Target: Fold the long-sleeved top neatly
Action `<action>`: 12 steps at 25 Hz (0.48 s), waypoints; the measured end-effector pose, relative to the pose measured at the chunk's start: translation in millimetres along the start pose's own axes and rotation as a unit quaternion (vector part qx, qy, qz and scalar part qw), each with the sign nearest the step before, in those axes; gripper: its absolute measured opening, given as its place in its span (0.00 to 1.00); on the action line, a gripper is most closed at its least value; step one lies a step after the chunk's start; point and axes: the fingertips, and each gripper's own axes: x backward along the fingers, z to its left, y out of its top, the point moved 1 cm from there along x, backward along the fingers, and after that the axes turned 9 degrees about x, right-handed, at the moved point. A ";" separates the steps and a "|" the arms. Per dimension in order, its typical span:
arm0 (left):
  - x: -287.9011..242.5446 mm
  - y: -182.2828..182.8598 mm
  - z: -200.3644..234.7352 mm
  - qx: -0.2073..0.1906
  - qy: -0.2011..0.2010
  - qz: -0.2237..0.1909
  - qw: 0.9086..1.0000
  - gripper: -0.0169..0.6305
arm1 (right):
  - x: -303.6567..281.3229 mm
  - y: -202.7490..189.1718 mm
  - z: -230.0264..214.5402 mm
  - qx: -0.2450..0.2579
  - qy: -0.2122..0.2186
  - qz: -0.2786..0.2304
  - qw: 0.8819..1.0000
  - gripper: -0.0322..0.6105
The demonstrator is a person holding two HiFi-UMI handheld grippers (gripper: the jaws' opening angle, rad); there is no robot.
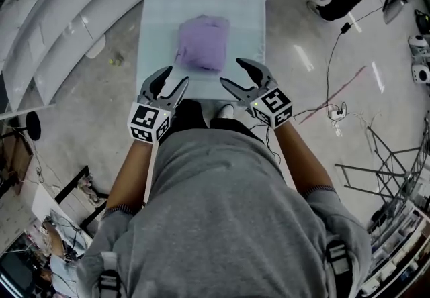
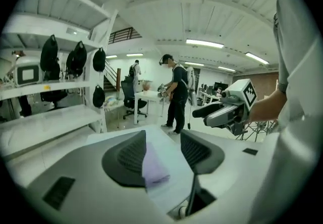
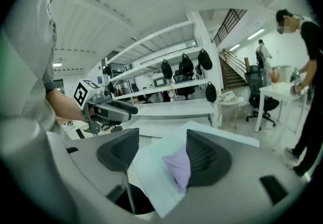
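Your left gripper [image 1: 176, 79] and right gripper [image 1: 232, 72] both hold their jaws apart, empty. The folded purple top [image 1: 203, 43] lies on the table [image 1: 154, 28].

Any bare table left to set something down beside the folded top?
Bare table: far strip beyond the top, plus strips between it and the left and right edges. Near edge is crowded: left gripper and right gripper hang over it, both open and empty.

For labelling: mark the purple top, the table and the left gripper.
purple top [image 1: 201, 43]: head view, middle of the folded bundle.
table [image 1: 161, 15]: head view, bare surface left of the top.
left gripper [image 1: 177, 75]: head view, midway between its fingertips.
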 end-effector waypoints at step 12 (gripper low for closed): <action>40.1 87.2 -71.2 -0.034 -0.007 -0.108 0.994 0.28 | 58.5 94.3 22.4 0.068 0.009 -0.090 0.994 0.42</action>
